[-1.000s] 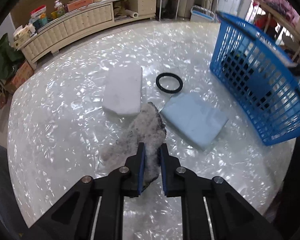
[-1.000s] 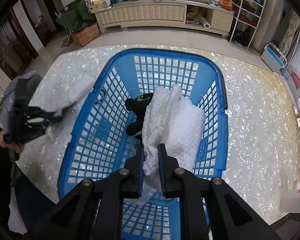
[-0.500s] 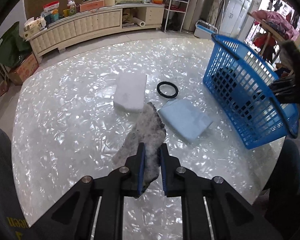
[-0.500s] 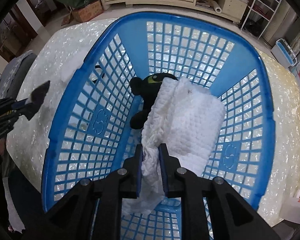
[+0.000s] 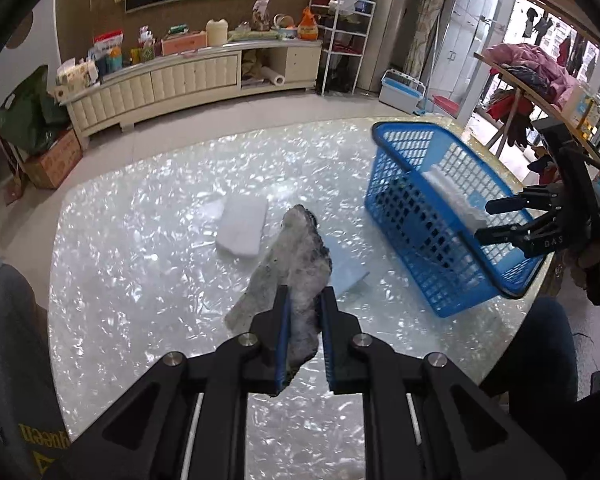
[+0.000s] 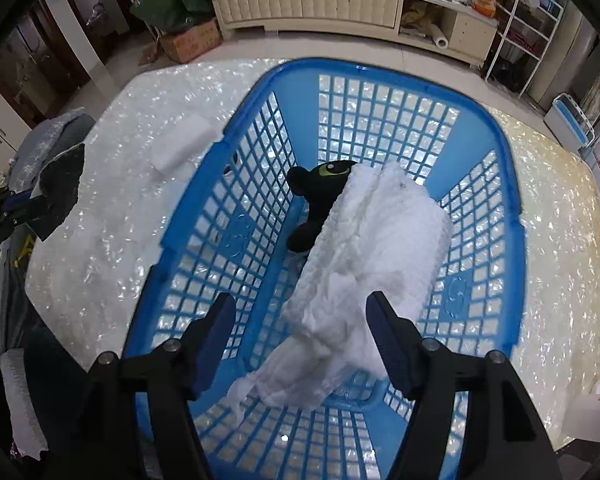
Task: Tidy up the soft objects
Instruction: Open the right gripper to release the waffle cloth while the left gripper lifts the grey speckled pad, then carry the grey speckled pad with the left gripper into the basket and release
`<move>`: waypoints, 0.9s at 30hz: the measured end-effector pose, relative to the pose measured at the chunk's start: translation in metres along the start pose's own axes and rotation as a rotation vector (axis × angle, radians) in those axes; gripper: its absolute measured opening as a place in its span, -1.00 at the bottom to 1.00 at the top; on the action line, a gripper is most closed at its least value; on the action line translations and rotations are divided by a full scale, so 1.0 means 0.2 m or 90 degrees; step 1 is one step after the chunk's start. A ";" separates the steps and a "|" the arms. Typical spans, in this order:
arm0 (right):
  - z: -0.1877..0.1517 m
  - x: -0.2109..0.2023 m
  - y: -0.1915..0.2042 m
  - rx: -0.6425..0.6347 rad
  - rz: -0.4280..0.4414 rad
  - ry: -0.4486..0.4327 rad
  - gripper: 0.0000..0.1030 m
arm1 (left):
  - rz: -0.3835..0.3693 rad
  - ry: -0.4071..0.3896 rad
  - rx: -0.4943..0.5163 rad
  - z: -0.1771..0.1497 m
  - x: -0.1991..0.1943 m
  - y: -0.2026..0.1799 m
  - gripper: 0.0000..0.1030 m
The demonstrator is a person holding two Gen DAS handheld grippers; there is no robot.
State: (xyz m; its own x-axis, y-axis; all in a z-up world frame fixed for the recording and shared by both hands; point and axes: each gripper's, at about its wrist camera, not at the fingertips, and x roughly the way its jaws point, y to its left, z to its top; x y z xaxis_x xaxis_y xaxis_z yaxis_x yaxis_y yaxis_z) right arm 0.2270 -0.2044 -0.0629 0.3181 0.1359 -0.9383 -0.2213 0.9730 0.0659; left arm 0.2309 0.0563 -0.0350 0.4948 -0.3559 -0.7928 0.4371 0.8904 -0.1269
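Right wrist view shows the right gripper (image 6: 300,336) jaws apart over the white towel (image 6: 364,272) in the basket (image 6: 512,208); left gripper (image 5: 303,320), clamping the grey rag (image 5: 296,264), should swing toward two o'clock and release low inside.

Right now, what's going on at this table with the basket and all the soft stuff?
A person is sorting soft things into the blue plastic basket. The right gripper is open above the white knitted cloth, which lies in the basket over a black plush toy. The left gripper is shut on a grey fuzzy rag, held above the table. A white foam block waits there.
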 end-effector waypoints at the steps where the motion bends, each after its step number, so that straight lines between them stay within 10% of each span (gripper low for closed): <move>1: -0.02 -0.03 0.00 0.002 0.004 -0.008 0.44 | 0.000 -0.002 0.003 0.01 -0.02 -0.02 -0.75; 8: -0.17 -0.22 -0.05 0.030 0.016 -0.063 1.00 | 0.005 -0.023 0.026 0.06 -0.14 -0.17 -0.75; 27: -0.41 -0.45 -0.23 0.102 -0.062 -0.152 1.00 | 0.005 -0.018 0.145 0.29 -0.09 -0.77 -0.74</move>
State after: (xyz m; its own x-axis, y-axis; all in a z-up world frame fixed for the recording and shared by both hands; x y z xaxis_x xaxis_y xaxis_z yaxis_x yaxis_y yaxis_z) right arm 0.1340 -0.2772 -0.0094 0.5425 0.0622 -0.8378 -0.0372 0.9981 0.0500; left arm 0.1984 -0.0919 0.0331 0.5181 -0.3599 -0.7759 0.5897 0.8074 0.0193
